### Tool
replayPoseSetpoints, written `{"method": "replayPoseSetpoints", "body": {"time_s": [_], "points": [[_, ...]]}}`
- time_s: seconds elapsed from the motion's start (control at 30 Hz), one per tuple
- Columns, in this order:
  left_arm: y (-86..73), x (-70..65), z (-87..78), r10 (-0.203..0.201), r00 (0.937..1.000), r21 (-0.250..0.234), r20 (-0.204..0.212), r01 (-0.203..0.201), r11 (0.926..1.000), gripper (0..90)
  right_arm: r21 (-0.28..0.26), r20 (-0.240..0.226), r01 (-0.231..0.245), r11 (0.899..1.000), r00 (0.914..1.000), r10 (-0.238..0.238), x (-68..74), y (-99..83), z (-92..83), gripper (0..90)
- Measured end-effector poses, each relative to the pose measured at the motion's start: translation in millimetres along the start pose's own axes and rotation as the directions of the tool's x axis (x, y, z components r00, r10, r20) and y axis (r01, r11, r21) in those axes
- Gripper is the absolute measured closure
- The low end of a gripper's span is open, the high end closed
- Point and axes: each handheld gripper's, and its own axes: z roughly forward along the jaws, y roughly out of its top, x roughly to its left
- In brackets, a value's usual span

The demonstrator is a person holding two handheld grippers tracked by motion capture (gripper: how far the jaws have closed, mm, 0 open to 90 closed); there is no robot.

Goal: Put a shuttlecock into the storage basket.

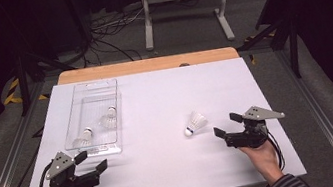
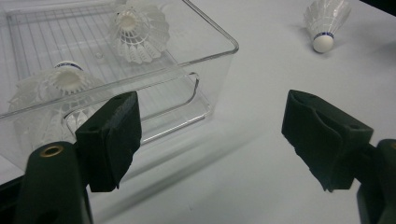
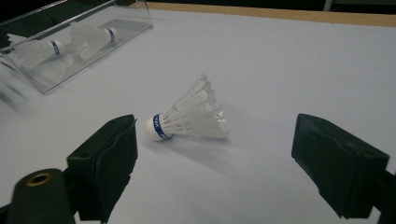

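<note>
White sheeting covers my bench [image 1: 167,174]; one shuttlecock [image 1: 195,122] lies on its side just ahead of my right tongs [image 1: 224,125], jaws spread, nothing gripped. My left tongs [image 1: 90,161] gape beside the clear tray [image 1: 96,150].

Clear plastic tray [image 1: 73,119] at table's left, two shuttlecocks [image 1: 109,118] lying inside; white table [image 1: 166,169].

Two white feathered shuttlecocks [image 1: 108,119] [image 1: 82,138] lie inside the clear plastic rectangular tray [image 1: 94,86]; a third white feathered shuttlecock [image 1: 195,122] lies right of that tray, well apart
</note>
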Motion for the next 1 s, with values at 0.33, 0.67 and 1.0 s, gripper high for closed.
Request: {"method": "replayPoseSetpoints", "body": {"time_s": [0.33,0.67,1.0], "points": [[0.1,-0.5,-0.6,0.002,1.0000,-0.002,0.002,-0.002,1.0000,20.9,0.048,-0.005,0.010,0.999,0.9999,-0.009,3.4,9.2,16.3,16.2],[0.2,-0.6,-0.8,0.004,1.0000,-0.002,0.004,-0.004,1.0000,20.9,0.073,-0.008,0.022,0.997,0.9997,-0.021,6.8,21.2,29.4,16.8],[0.3,-0.6,-0.8,0.007,1.0000,-0.002,0.006,-0.007,1.0000,20.9,0.135,-0.010,0.007,0.991,0.9999,-0.006,8.0,31.3,45.5,18.3]]}}
